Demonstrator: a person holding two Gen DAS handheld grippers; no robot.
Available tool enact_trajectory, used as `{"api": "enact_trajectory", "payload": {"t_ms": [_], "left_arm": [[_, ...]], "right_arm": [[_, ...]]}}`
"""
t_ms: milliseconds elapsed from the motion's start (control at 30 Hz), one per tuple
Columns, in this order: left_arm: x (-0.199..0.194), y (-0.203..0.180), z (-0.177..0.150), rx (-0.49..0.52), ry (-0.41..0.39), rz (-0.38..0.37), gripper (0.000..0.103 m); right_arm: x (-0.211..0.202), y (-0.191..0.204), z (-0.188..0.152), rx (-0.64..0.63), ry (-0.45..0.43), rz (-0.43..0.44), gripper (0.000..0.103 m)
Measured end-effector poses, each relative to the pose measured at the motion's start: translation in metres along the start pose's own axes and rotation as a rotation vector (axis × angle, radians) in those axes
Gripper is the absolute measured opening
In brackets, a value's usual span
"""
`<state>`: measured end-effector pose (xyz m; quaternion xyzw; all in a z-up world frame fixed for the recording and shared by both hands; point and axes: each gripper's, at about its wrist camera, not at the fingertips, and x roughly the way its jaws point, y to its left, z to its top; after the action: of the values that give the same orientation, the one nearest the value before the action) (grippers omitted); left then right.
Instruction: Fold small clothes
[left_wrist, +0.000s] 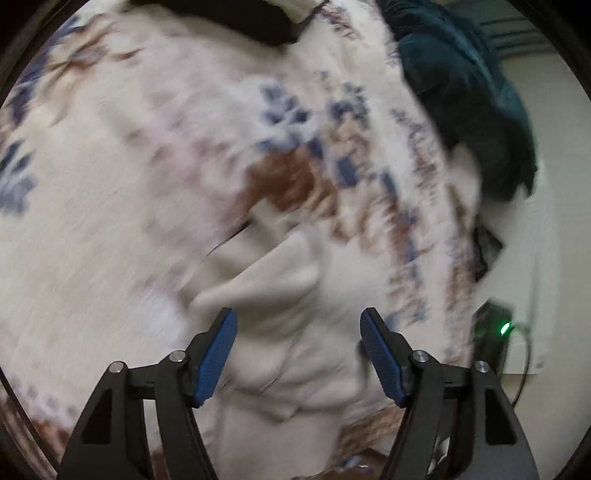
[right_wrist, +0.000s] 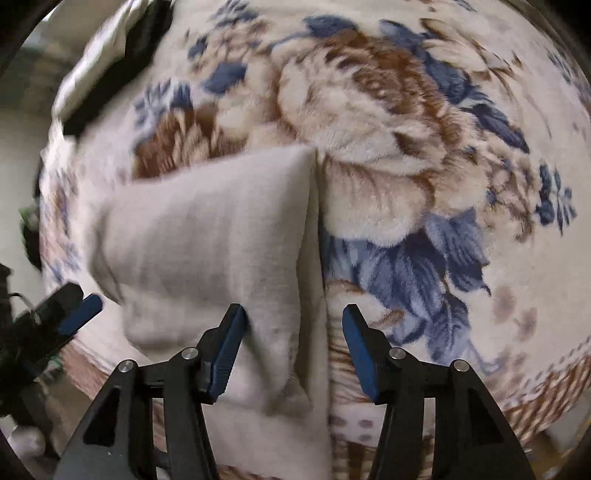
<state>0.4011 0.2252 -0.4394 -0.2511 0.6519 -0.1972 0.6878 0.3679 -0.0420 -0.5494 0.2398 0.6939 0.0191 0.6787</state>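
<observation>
**Two grippers standing open over a cream garment on a flowered blanket**

Two views are showing one pale cream garment (right_wrist: 207, 236) lying on a plush blanket (right_wrist: 424, 155) printed with blue and brown flowers.

Starting at the far left of the right wrist view, the blanket's edge is curving down past a dark strip and a pale floor, so little free cloth is lying on that side. Low at that left edge, the left gripper (right_wrist: 79, 308) is poking in, its blue pad hanging just beside the garment's rumpled left border. Moving right, the garment is spreading as a broad folded panel; its straight right edge is running from the upper middle of the view down toward the right gripper (right_wrist: 293, 328). That gripper's jaws are standing apart, released, with the garment's right edge and a strip of blanket lying between them and neither pad pressing on cloth. Further right, the blanket is lying bare and wide, offering the most open room.

In the blurred left wrist view, bare blanket (left_wrist: 110, 166) is filling the left half. In the middle, the garment (left_wrist: 295, 350) is lying bunched in soft folds under the left gripper (left_wrist: 298, 326), whose jaws are also standing apart and gripping nothing. To the right, a dark teal cloth (left_wrist: 472, 110) is sitting at the blanket's edge, with a small black device (left_wrist: 495, 332) showing a green light beyond it.
</observation>
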Motion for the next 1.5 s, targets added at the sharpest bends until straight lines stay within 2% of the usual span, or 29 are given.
{"api": "enact_trajectory", "payload": {"t_ms": [67, 133, 200, 233, 300, 367, 433, 567, 600, 633, 733, 800, 867, 900, 967, 1000, 1033, 1067, 1100, 1167, 1300, 1367, 1500], "left_arm": [[0.015, -0.003, 0.017, 0.023, 0.026, -0.021, 0.067], [0.033, -0.001, 0.029, 0.064, 0.054, 0.0, 0.065], [0.04, 0.0, 0.03, 0.098, 0.059, -0.009, 0.064], [0.041, 0.002, 0.027, 0.108, 0.064, -0.019, 0.059], [0.036, 0.008, 0.022, 0.083, 0.058, -0.043, 0.051], [0.023, 0.014, 0.014, 0.051, 0.046, -0.078, 0.051], [0.012, 0.017, 0.004, 0.023, 0.042, -0.121, 0.052], [0.009, 0.022, -0.009, -0.013, 0.027, -0.105, 0.054], [0.01, 0.024, -0.011, -0.028, 0.031, -0.091, 0.054], [0.01, 0.025, -0.013, -0.04, 0.034, -0.084, 0.054], [0.0, 0.016, -0.018, -0.026, 0.004, -0.073, 0.054], [-0.007, 0.006, -0.019, -0.003, -0.016, -0.064, 0.063], [-0.007, -0.005, -0.02, 0.041, -0.022, -0.045, 0.067], [-0.003, -0.01, -0.02, 0.066, -0.019, -0.031, 0.071], [0.011, -0.017, -0.019, 0.11, -0.012, 0.005, 0.072], [0.02, -0.017, -0.02, 0.136, -0.001, 0.028, 0.072], [0.033, -0.015, -0.02, 0.162, 0.016, 0.09, 0.072], [0.043, -0.012, -0.021, 0.175, 0.034, 0.137, 0.072], [0.053, -0.006, -0.022, 0.181, 0.052, 0.167, 0.072], [0.052, -0.003, -0.025, 0.176, 0.052, 0.174, 0.072], [0.009, -0.004, -0.057, 0.121, 0.026, 0.113, 0.072], [-0.004, 0.0, -0.08, 0.093, 0.029, 0.126, 0.072], [0.007, 0.026, -0.135, 0.008, 0.143, 0.177, 0.072]], "right_arm": [[-0.01, -0.01, 0.005, 0.068, -0.026, 0.081, 0.057], [-0.012, -0.018, 0.008, 0.118, -0.023, 0.138, 0.057], [-0.009, -0.026, 0.011, 0.16, -0.013, 0.191, 0.057], [-0.004, -0.034, 0.007, 0.186, 0.0, 0.224, 0.057], [0.0, -0.037, 0.004, 0.21, 0.021, 0.253, 0.057], [0.006, -0.038, 0.001, 0.216, 0.04, 0.261, 0.057], [0.01, -0.032, -0.001, 0.195, 0.057, 0.314, 0.059], [0.034, -0.026, -0.004, 0.215, 0.123, 0.387, 0.057], [0.036, -0.027, -0.005, 0.23, 0.113, 0.425, 0.037], [0.036, -0.027, -0.006, 0.246, 0.094, 0.449, 0.024], [0.019, -0.024, -0.008, 0.218, 0.056, 0.43, 0.022], [0.005, -0.022, -0.007, 0.168, 0.041, 0.402, 0.022], [-0.002, -0.022, -0.005, 0.126, 0.027, 0.328, 0.022], [-0.003, -0.023, -0.003, 0.115, 0.029, 0.326, 0.023], [0.006, -0.028, -0.001, 0.116, 0.083, 0.311, 0.026], [0.01, -0.031, 0.0, 0.113, 0.095, 0.287, 0.035], [0.012, -0.033, 0.0, 0.113, 0.096, 0.255, 0.041], [0.014, -0.032, 0.0, 0.11, 0.089, 0.246, 0.043], [0.012, -0.034, -0.002, 0.105, 0.078, 0.246, 0.05], [0.007, -0.038, -0.009, 0.119, 0.07, 0.253, 0.053], [-0.015, -0.053, -0.042, 0.163, 0.048, 0.273, 0.053], [-0.019, -0.059, -0.064, 0.184, 0.056, 0.271, 0.053], [-0.001, -0.076, -0.117, 0.256, 0.14, 0.275, 0.054]]}}
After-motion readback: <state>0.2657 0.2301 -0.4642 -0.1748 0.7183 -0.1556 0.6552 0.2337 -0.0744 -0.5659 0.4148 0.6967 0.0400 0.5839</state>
